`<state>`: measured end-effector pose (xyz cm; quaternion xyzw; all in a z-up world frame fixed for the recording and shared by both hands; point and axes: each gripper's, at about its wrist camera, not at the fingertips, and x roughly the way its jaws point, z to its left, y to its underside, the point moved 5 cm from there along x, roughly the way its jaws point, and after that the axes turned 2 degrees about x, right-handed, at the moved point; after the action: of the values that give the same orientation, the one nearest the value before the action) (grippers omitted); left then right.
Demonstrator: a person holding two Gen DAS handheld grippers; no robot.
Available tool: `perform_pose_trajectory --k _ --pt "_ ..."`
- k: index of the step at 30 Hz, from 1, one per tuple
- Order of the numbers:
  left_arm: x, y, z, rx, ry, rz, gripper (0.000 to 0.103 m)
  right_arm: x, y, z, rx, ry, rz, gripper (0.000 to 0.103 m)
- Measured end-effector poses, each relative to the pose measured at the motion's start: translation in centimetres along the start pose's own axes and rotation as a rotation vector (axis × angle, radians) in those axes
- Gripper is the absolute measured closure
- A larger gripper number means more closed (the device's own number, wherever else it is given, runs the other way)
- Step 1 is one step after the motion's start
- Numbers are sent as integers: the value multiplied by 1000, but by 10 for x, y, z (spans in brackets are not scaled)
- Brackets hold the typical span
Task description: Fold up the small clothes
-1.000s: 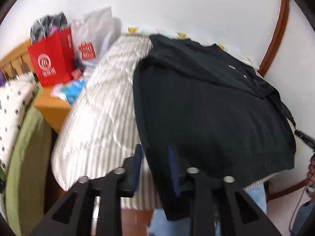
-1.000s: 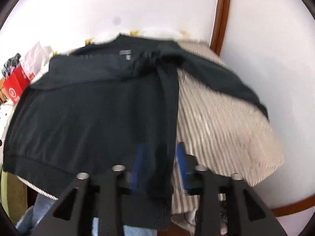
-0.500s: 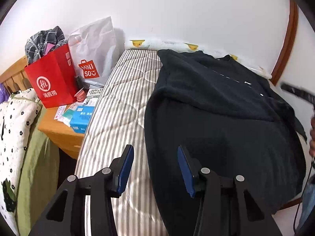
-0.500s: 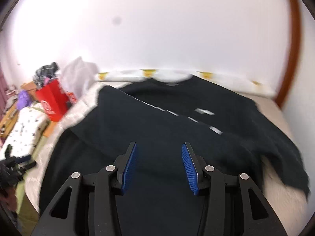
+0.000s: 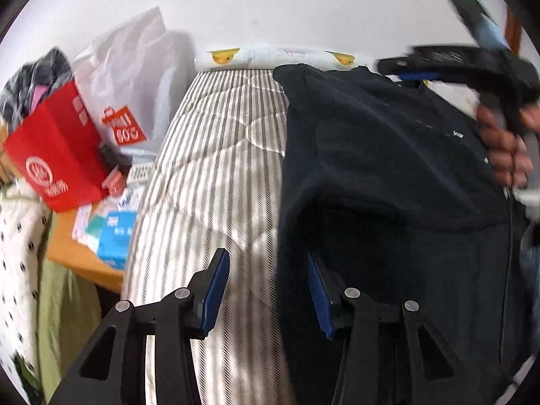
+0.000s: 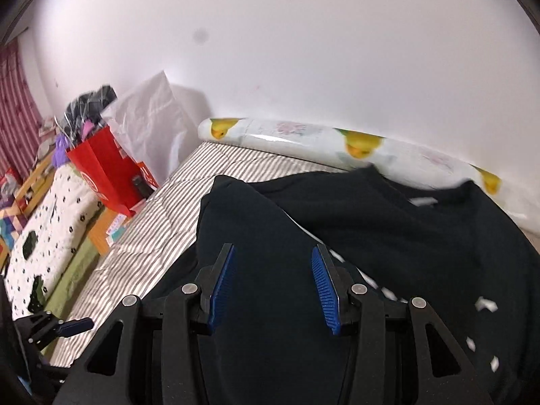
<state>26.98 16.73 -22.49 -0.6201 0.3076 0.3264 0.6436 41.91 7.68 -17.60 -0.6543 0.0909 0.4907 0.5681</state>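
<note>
A: Largest first: striped mattress (image 5: 216,182), filling the middle of both views, wall behind, rolled duck-print pad (image 6: 303,141) along the far edge.

B: Next, black sweater (image 5: 388,202). Spread flat on the right half of the mattress, neck toward the wall, one side already laid inward over the body. Lower hem lying on the bed now, no longer hanging pinched at the near edge as a second ago.

A: To the left, off the bed: red paper bag (image 5: 57,155) and white plastic bag (image 5: 135,77) on a side table. Unchanged, no part in the fold.

B: Then the tools. Left gripper (image 5: 266,290): jaws just opened, apart, nothing between the pads; left edge of the sweater just beside the inner pad, not clamped. Right gripper (image 6: 273,287): jaws apart as well, empty, hovering over the folded panel; also visible at upper right of the left view, gripped by a hand (image 5: 506,148).

A: Meaning for the task: both grips released, first fold set down. Likely next, a fresh grasp for the following fold.
</note>
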Motion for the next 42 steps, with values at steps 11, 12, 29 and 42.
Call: perform_pose_trajectory --k 11,12,29,42 --pt "23 -19 -7 63 31 -55 60 96 -51 20 49 -106 46 42" --pt "24 -20 -8 75 34 -61 60 103 -52 20 60 -130 58 42" --pt "36 -23 28 -126 169 -76 97 135 -74 40 11 -69 39 93" --pt "27 -9 27 -129 118 -37 80 65 -38 -4 63 -4 30 63"
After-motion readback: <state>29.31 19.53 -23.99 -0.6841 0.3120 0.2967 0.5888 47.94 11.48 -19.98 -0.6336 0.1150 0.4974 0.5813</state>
